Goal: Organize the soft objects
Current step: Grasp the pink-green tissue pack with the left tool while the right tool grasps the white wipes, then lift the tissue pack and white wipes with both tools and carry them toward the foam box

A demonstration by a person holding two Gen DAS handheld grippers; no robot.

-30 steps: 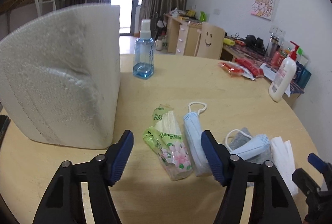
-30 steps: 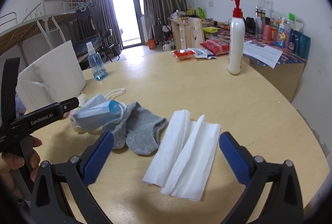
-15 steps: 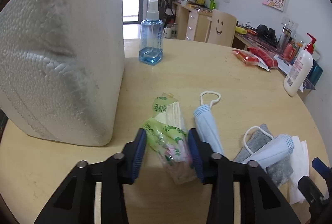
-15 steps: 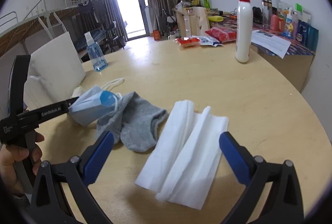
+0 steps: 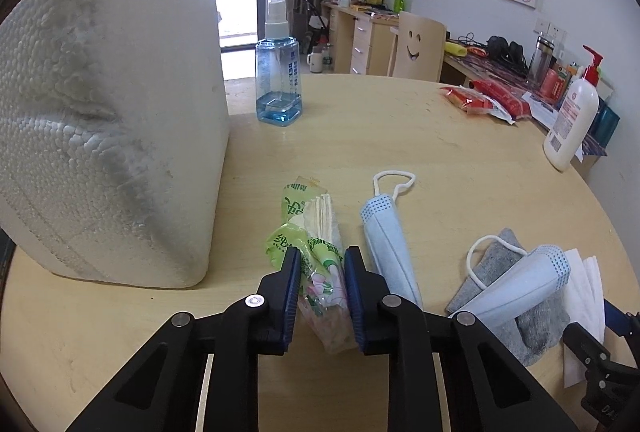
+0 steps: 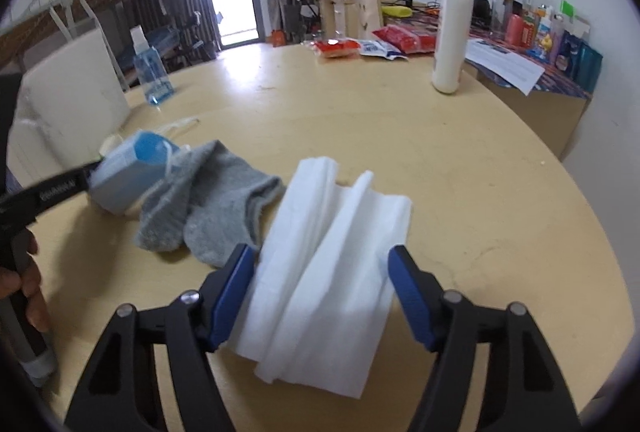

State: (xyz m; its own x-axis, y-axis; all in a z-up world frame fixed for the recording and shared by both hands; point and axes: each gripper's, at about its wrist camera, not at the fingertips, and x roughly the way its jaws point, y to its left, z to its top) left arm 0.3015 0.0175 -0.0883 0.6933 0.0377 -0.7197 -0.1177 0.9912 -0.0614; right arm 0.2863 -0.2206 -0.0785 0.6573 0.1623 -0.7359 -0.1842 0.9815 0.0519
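On the round wooden table [image 5: 400, 136], the left gripper [image 5: 322, 272] was closing its jaws on a green-printed tissue packet [image 5: 316, 244]; both blue pads already pressed the plastic wrap, and the packet lay on the table just beside a white foam block [image 5: 108, 120]. To the packet's right lay a folded blue face mask [image 5: 386, 240], and farther right a second face mask [image 5: 520, 284] rested on top of a pair of grey socks [image 5: 532, 328].

The right gripper [image 6: 320, 288] was also closing its jaws, which stood fairly wide on either side of a folded white paper towel [image 6: 332, 260]. The towel lay flat between the pads; the left pad sat at its edge, the right pad just beside it, with no firm squeeze visible. The grey socks touched the towel's left edge. A blue spray bottle [image 5: 279, 80] and a white pump bottle [image 6: 454, 24] stood farther back on the table, well apart.
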